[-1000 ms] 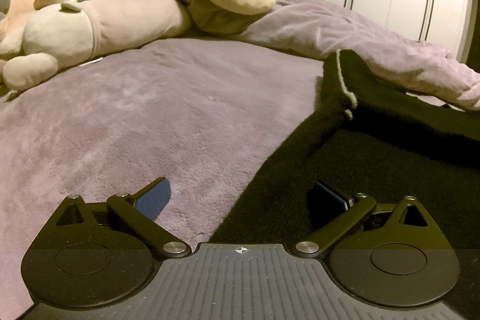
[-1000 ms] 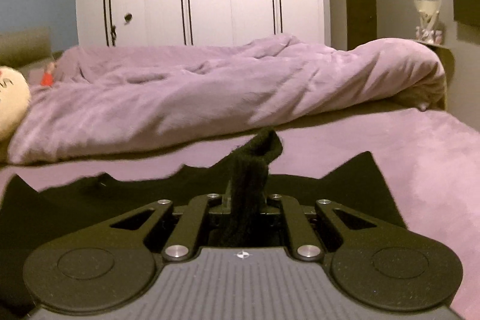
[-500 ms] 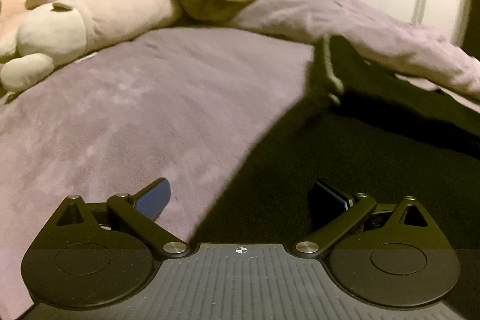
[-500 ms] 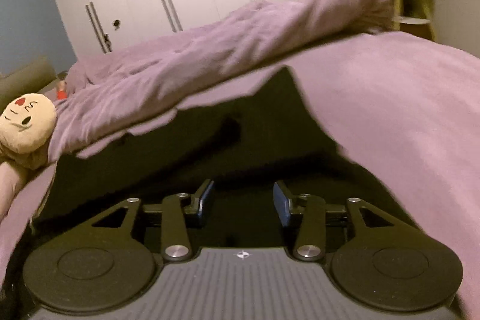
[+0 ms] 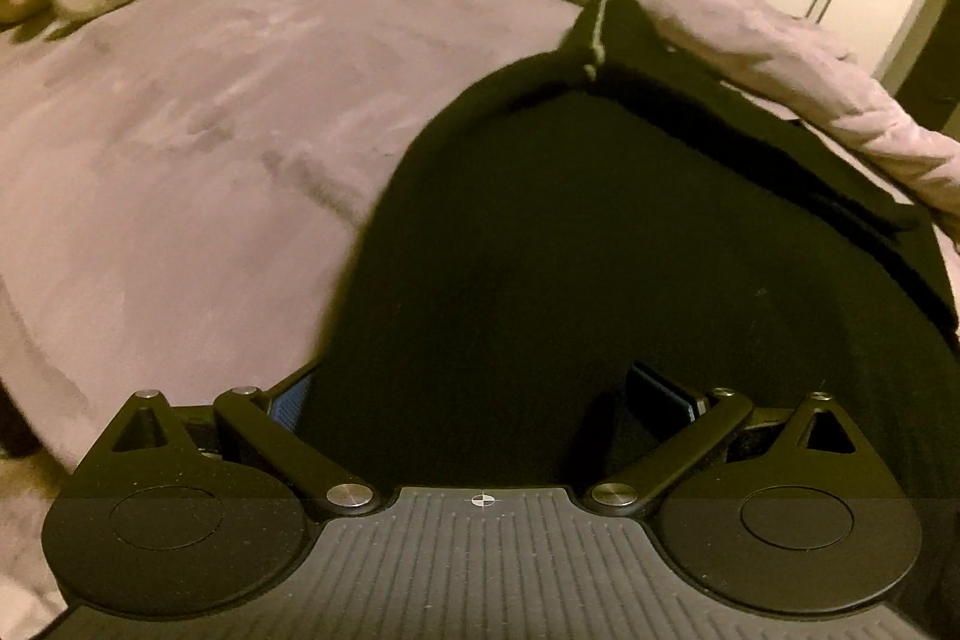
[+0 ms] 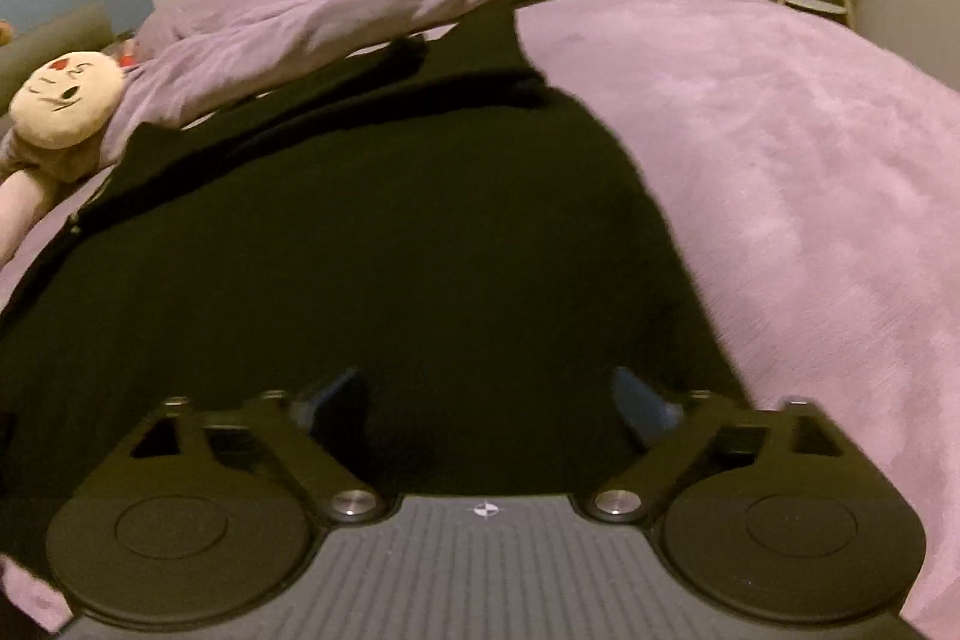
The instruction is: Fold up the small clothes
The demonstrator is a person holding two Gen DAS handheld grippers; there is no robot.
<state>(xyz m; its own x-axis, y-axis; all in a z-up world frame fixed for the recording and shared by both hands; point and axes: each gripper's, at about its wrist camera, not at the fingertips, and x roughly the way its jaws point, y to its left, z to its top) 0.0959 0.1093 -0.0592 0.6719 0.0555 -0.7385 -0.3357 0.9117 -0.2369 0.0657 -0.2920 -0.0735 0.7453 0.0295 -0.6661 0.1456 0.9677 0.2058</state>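
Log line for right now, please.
left gripper: open, over garment | right gripper: open, over garment | garment: flat on bed

Dim, warm yellowish light; both fisheye views motion-blurred, edges bent, dark areas featureless.

Right claw (image 6: 486,400), fingers spread wide, hovers over black garment (image 6: 360,232) on purple bedspread (image 6: 780,148).
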